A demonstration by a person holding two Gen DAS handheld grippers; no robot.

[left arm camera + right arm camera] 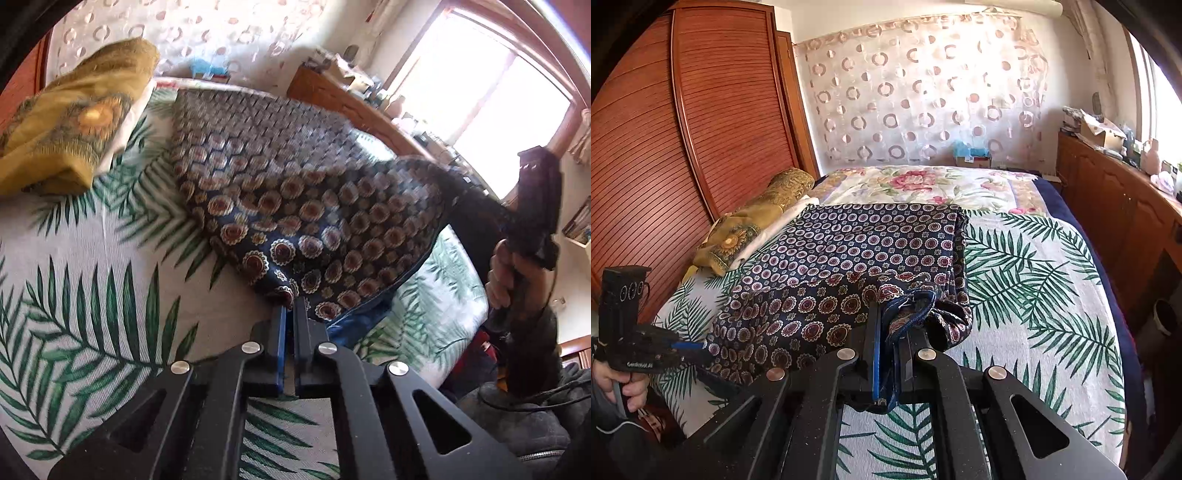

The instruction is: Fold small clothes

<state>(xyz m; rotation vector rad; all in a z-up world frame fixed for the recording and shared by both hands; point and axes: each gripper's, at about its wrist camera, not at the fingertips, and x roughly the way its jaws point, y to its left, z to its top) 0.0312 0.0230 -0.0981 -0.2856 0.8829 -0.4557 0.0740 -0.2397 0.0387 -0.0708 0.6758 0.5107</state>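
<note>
Both tools pinch the near corners of the navy medallion-print garment (871,251) on the palm-leaf bed (1052,288), left tool (290,308) and right tool (895,317) best carried level toward twelve o'clock so edges meet.

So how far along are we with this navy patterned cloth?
Partly done: the navy cloth already lies doubled on the bed. In hand: the left gripper and right gripper each pinch a near corner, lifted. Left: carry that edge across, flatten it, and set it by the yellow cloth.
</note>
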